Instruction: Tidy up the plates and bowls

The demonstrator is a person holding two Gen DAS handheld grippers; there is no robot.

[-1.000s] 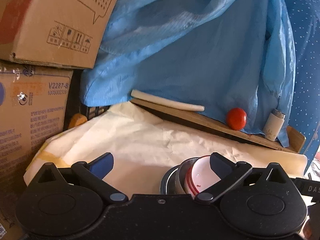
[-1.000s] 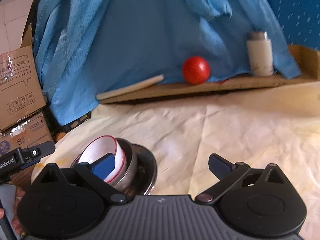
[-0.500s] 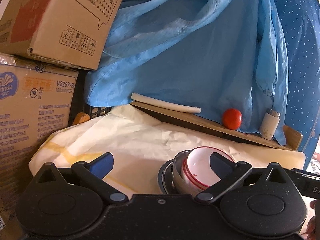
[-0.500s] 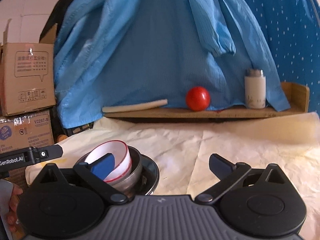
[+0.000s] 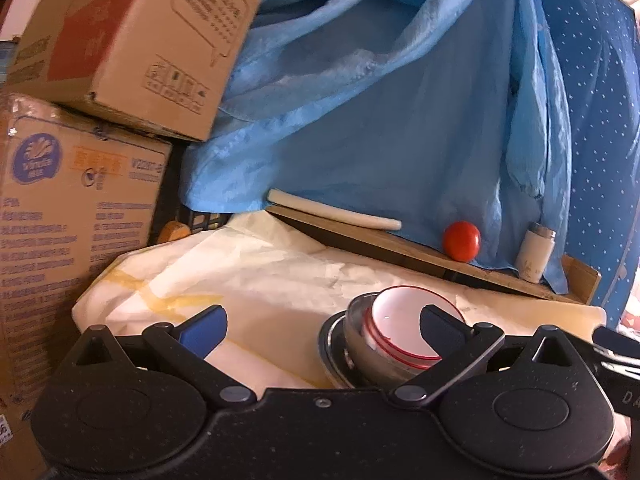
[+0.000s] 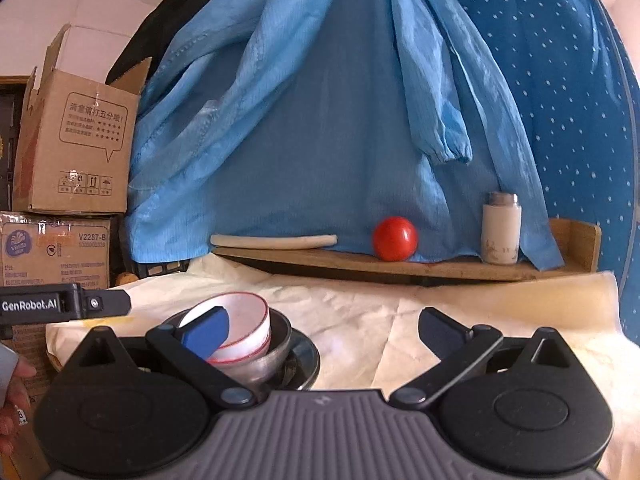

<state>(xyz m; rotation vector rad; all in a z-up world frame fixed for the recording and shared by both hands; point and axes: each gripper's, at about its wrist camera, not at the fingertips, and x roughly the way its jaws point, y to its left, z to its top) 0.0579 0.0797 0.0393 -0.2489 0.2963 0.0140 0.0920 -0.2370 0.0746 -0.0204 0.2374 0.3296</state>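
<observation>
Both grippers level, pointing toward the far blue cloth (image 6: 320,140), both with jaws spread wide, nothing between them. Left gripper (image 5: 320,326) sits low over the near edge of the cream paper-covered table (image 5: 260,276); its right finger overlaps the bowl stack in view, can't tell if it's touching. Right gripper (image 6: 324,330) is to the right of the stack, its left finger in front of the white bowl, contact unclear. Stack: white bowl with red rim (image 6: 244,320) tilted inside a metal bowl (image 6: 260,362), which sits on a metal plate (image 6: 304,354), all on the near left part of the table. Left gripper's body shows at the left edge of the right wrist view, a hand (image 6: 12,396) visible beneath it. Far side: wooden shelf (image 6: 400,268) with a white stick (image 6: 272,241), a tomato (image 6: 395,239) and a white bottle (image 6: 501,229). Cardboard boxes (image 6: 68,152) stacked far left.
</observation>
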